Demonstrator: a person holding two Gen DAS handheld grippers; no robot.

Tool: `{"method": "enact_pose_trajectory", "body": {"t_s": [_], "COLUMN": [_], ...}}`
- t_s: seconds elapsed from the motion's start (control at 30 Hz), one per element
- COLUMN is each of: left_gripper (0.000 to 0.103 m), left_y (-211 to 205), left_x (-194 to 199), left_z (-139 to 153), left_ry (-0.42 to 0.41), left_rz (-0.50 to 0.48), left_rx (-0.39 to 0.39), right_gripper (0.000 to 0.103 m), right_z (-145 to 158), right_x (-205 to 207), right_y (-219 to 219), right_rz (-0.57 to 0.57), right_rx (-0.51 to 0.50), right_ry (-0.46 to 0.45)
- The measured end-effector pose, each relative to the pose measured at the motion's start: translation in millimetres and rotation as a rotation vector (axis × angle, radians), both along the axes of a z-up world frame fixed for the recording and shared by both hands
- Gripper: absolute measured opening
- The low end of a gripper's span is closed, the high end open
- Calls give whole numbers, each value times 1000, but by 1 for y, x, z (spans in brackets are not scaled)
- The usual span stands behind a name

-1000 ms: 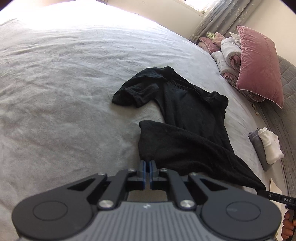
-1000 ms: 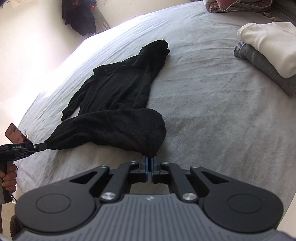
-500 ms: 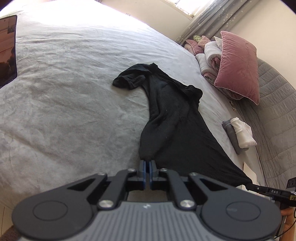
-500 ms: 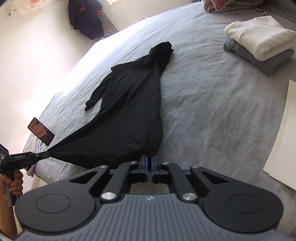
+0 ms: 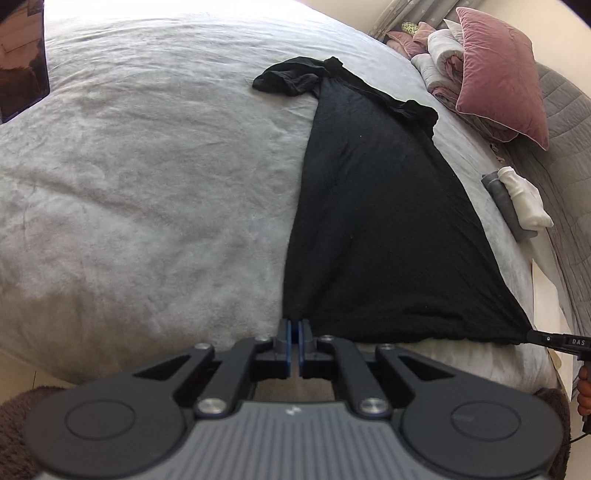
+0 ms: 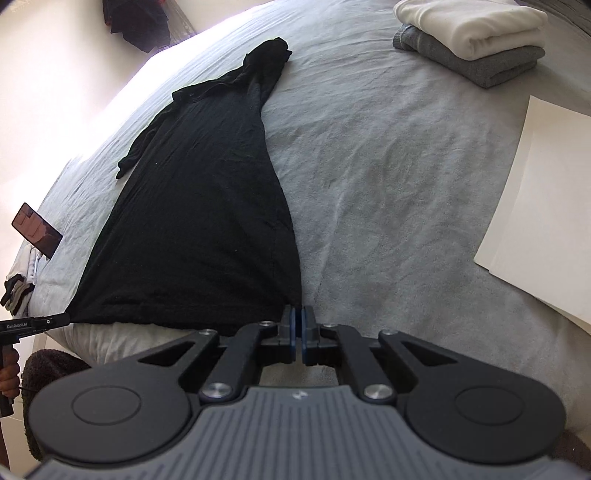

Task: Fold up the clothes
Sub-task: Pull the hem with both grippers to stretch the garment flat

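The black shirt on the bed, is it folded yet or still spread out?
Spread out, not folded. The black shirt lies flat on the bed, its hem stretched between the left gripper and right gripper.

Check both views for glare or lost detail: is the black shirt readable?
Left wrist: the far bed cover is blown out white and fisheye-bent; the black shirt is dark, few folds readable. Right wrist: glare washes the upper left wall; shirt nearly featureless.

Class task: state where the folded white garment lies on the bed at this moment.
In the right wrist view the folded white garment lies at the upper right, stacked on a folded grey garment, beyond the white sheet and right of the black shirt.
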State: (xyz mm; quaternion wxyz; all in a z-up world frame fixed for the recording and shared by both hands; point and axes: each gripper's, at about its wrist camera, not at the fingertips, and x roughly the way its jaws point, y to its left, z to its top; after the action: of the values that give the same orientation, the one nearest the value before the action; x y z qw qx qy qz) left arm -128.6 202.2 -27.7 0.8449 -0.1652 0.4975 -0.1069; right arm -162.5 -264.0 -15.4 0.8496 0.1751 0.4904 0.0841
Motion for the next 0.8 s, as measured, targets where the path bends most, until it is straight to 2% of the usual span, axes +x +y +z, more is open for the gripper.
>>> {"method": "enact_pose_trajectory", "body": {"t_s": [0.13, 0.3, 0.37, 0.4, 0.43, 0.53, 0.6, 0.63, 0.67, 0.8], "left_gripper": [4, 10, 19, 21, 24, 24, 23, 11, 1, 0], "left_y": [5, 13, 15, 14, 13, 9, 4, 1, -1, 1], "left_x": [2, 1, 0, 0, 0, 0, 1, 1, 2, -5], "left_z": [-6, -8, -9, -11, -12, -16, -16, -15, -14, 3], "left_ry": [-2, -4, -7, -10, -13, -21, -12, -3, 4, -40], "left_rz": [-3, -5, -4, 3, 9, 28, 24, 19, 14, 25], "left_rx": [-42, -125, -154, -166, -177, -209, -224, -227, -229, -206], "right_gripper": [5, 19, 48, 49, 49, 48, 30, 7, 6, 6], "right_z": [-11, -12, -15, -16, -18, -26, -29, -30, -30, -14], "right_x": [-1, -7, -11, -12, -13, -13, -12, -11, -10, -15], "right_y": [-6, -12, -14, -13, -10, 4, 14, 19, 23, 22], "right_rz": [-21, -52, -66, -68, -68, -69, -54, -43, -37, -54], "right_rx": [28, 95, 150, 169, 176, 170, 162, 161, 161, 152], "right_ry": [0, -21, -29, -39, -47, -71, -73, -72, -73, -128]}}
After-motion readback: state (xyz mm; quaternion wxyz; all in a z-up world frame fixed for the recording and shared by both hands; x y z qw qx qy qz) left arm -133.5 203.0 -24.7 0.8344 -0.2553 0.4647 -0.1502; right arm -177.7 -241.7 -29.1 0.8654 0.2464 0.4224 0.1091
